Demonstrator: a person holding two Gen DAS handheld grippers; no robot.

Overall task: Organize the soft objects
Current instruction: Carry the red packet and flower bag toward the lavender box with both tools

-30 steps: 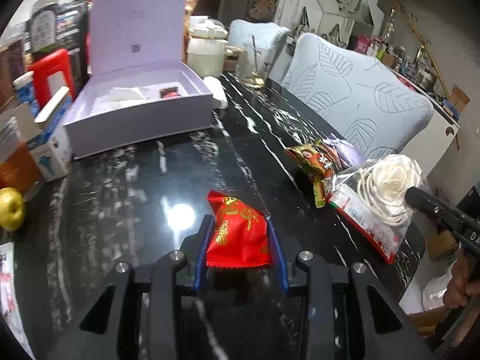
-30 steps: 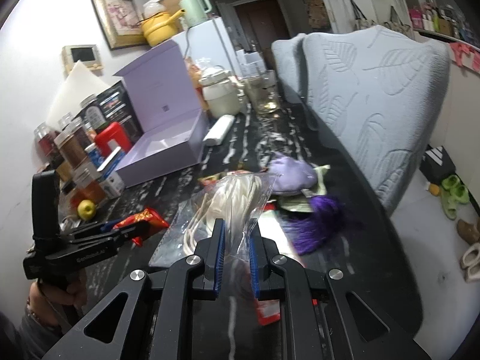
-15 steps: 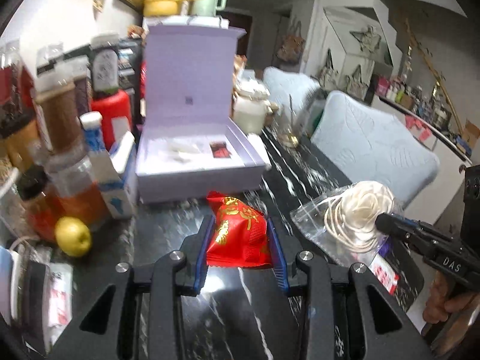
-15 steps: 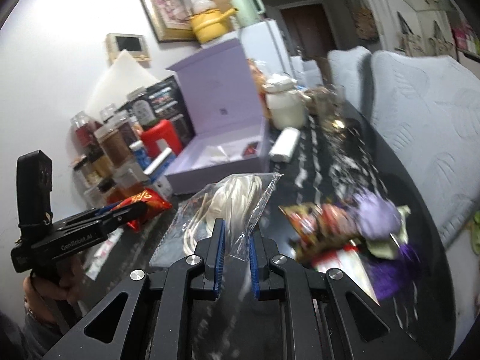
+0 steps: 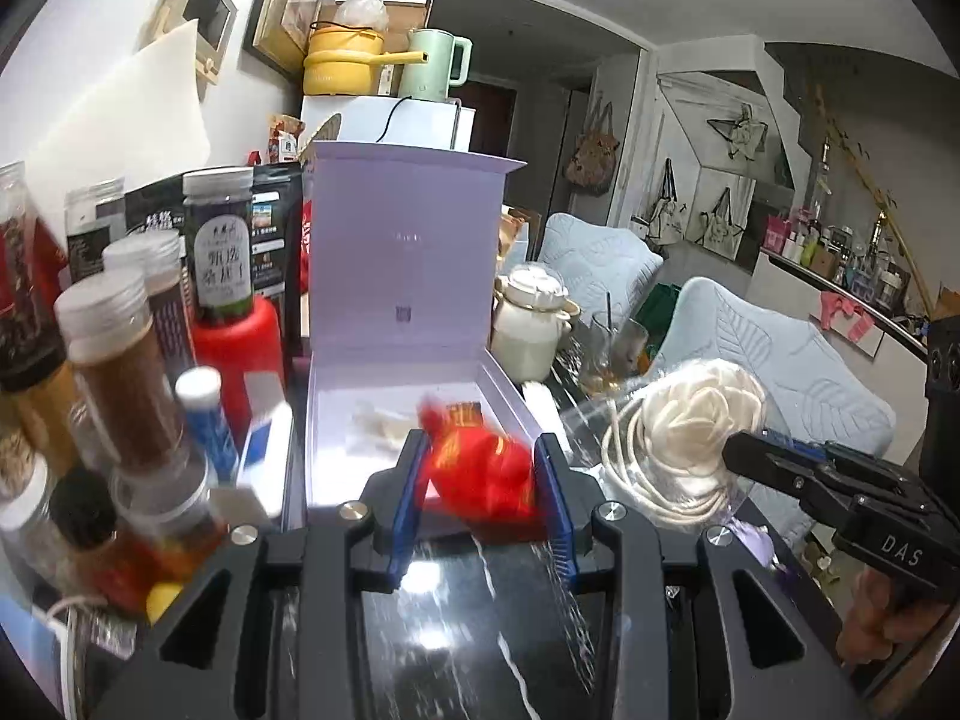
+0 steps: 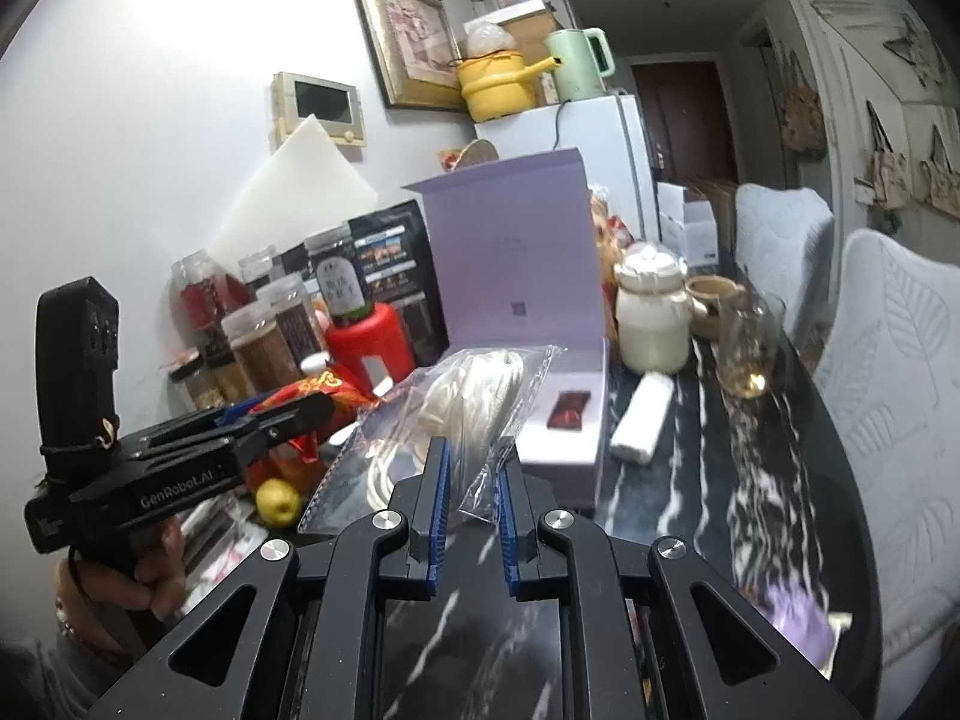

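Observation:
My left gripper (image 5: 480,450) is shut on a red snack packet (image 5: 480,474) and holds it in the air just in front of the open lilac gift box (image 5: 408,396). My right gripper (image 6: 471,456) is shut on a clear bag with a white fabric rose and cord (image 6: 474,396), raised beside the box (image 6: 540,312). In the left wrist view the rose bag (image 5: 690,420) hangs right of the packet, pinched by the right gripper (image 5: 738,456). In the right wrist view the left gripper (image 6: 318,408) and the packet (image 6: 324,390) sit left of the bag. A small red item (image 6: 567,411) lies in the box.
Several spice jars (image 5: 120,348) and a red container (image 5: 240,348) crowd the table left of the box. A cream ceramic jar (image 5: 531,324) and a glass (image 6: 744,348) stand right of it. A yellow fruit (image 6: 277,501) lies near the jars. Padded chairs (image 5: 780,372) line the black marble table (image 6: 750,450).
Both grippers have moved forward and up toward the lilac box with their loads; the box now fills more of both views. The other soft items on the table have dropped out of sight.

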